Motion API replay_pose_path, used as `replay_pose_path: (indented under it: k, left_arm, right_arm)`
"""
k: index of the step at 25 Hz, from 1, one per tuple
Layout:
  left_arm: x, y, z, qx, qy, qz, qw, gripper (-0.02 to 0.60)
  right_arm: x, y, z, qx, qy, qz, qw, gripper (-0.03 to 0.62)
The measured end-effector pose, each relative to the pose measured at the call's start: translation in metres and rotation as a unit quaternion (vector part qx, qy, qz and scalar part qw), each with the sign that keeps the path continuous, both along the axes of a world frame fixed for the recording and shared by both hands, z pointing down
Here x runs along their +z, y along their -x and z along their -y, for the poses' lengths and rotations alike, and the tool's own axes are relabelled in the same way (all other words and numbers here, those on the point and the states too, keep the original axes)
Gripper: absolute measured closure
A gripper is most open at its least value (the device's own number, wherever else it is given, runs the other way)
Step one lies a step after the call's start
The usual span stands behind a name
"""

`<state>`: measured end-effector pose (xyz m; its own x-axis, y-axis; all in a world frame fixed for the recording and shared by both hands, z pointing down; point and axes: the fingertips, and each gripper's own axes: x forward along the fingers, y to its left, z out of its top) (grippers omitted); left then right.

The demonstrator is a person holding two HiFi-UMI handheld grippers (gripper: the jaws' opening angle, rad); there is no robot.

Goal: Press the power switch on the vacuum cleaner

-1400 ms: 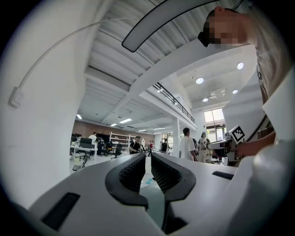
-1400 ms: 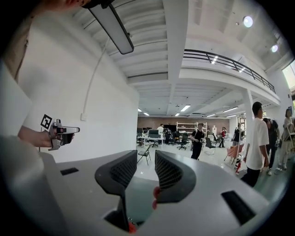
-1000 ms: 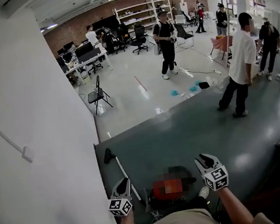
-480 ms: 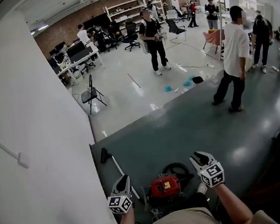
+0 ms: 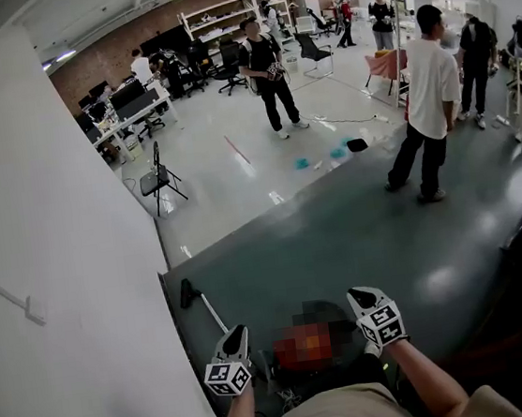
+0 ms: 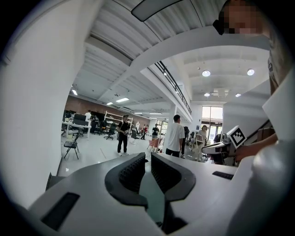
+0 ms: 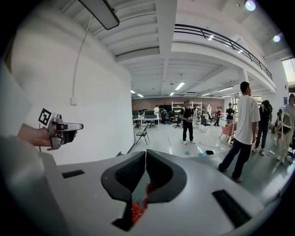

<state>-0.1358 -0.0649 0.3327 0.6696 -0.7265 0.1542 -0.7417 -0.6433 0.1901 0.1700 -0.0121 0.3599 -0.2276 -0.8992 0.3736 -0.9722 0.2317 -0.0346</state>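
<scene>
The vacuum cleaner (image 5: 323,315) sits on the dark floor mat right in front of me, its red body mostly under a mosaic patch. Its wand (image 5: 213,317) runs back-left to a floor nozzle (image 5: 187,293). My left gripper (image 5: 236,331) hangs left of the body, jaws together and empty (image 6: 148,156). My right gripper (image 5: 358,295) hovers at the body's right, over its top. Its jaws are closing with nothing between them, and their tips meet (image 7: 145,152). The red housing (image 7: 136,209) shows below them. The switch itself is not visible.
A white wall (image 5: 61,274) stands close on the left. The dark mat (image 5: 388,244) stretches ahead, with a person in a white shirt (image 5: 428,107) standing on it. Further off are a person in black (image 5: 269,79), a folding chair (image 5: 156,180) and desks.
Both grippers have sunk toward the vacuum. The right jaws, spread apart before, have come together. The head view has tilted a little.
</scene>
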Motion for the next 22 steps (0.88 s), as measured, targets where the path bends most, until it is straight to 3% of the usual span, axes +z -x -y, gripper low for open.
replay_pose_path:
  k: [5,22]
  left_arm:
    - [0.003,-0.002,0.002,0.009,0.003,0.001,1.0,0.537]
    - [0.009,0.009,0.011,0.019,0.014,-0.006,0.9997,0.537]
  right_arm:
    - [-0.003,0.006,-0.003,-0.014,-0.003,-0.016,1.0,0.582]
    - [-0.01,0.008,0.002,0.017,-0.007,-0.015,1.0,0.586]
